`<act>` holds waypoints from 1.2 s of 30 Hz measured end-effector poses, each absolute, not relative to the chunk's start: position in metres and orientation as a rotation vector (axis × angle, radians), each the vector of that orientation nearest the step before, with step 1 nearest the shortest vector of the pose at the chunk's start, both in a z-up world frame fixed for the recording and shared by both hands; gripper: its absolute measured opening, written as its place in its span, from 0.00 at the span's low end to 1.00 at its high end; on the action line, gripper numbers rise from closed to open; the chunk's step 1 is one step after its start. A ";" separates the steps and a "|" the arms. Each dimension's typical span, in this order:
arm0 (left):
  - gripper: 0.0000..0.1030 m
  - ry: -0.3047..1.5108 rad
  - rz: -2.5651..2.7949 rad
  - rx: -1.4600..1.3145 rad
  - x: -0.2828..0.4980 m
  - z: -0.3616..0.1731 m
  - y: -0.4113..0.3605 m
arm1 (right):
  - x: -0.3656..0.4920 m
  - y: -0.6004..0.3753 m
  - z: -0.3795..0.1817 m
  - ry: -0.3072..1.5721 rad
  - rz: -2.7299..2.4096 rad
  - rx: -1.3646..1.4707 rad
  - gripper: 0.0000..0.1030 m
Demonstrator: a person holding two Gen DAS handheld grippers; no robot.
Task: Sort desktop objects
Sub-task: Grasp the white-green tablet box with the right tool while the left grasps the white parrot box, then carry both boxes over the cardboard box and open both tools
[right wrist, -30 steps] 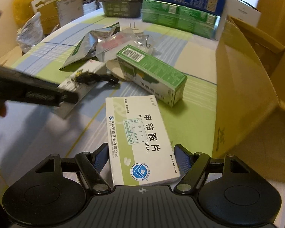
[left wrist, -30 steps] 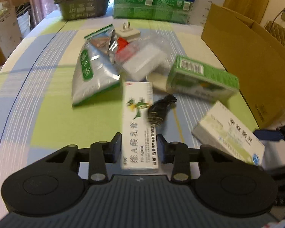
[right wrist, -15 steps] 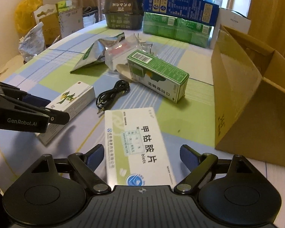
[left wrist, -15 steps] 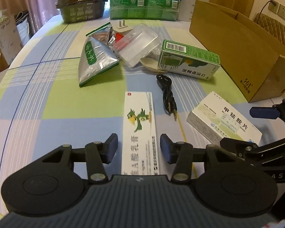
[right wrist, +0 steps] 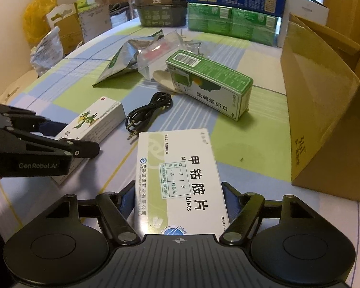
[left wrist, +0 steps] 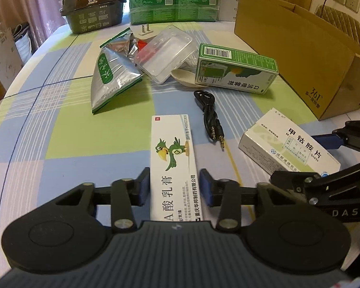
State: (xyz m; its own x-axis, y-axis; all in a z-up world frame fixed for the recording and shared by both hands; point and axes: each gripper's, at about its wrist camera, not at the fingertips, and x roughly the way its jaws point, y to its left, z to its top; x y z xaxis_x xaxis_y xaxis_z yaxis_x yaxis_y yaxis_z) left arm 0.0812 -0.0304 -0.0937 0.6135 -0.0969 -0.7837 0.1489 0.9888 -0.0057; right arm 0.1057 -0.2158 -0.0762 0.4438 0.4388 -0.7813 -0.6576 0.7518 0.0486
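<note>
A long white ointment box with a green bird (left wrist: 172, 148) lies on the checked tablecloth (left wrist: 48, 120). My left gripper (left wrist: 174, 187) has both blue pads pressed against the box's near end. To its right lies a wider white tablet box (right wrist: 177, 168), also seen as the white tablet box (left wrist: 288, 141) in the left wrist view. My right gripper (right wrist: 178, 196) is shut on its near end, one pad on each long side. In the right wrist view the left gripper (right wrist: 76, 136) straddles the bird box (right wrist: 93, 120). A black audio cable (left wrist: 208, 110) lies between the two boxes.
An open cardboard box (left wrist: 300, 48) stands on the right. Behind the cable lie a green medicine box (left wrist: 235, 72), a spoon (left wrist: 184, 76), a clear plastic case (left wrist: 165, 55), a foil pouch (left wrist: 110, 76) and a plug (left wrist: 144, 30). Green cartons (left wrist: 172, 9) and a dark tub (left wrist: 93, 7) line the back.
Both views have drawn back from the clutter. The cable now lies stretched out beside the bird box. Both pairs of fingers stood slightly wider half a second ago and have closed onto their boxes.
</note>
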 end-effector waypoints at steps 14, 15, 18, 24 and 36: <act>0.32 0.866 -0.145 0.033 0.059 -0.056 -0.046 | 0.093 -0.245 -0.035 0.809 0.585 -0.174 0.67; 0.32 0.861 -0.148 0.031 0.058 -0.052 -0.049 | 0.091 -0.249 -0.029 0.805 0.574 -0.163 0.67; 0.32 0.844 -0.167 0.029 0.055 -0.037 -0.061 | 0.085 -0.262 -0.007 0.787 0.536 -0.131 0.67; 0.32 0.792 -0.236 0.032 0.051 -0.002 -0.095 | 0.086 -0.294 0.043 0.733 0.450 -0.067 0.67; 0.32 0.703 -0.391 0.035 0.091 0.066 -0.176 | 0.134 -0.349 0.097 0.661 0.333 -0.086 0.67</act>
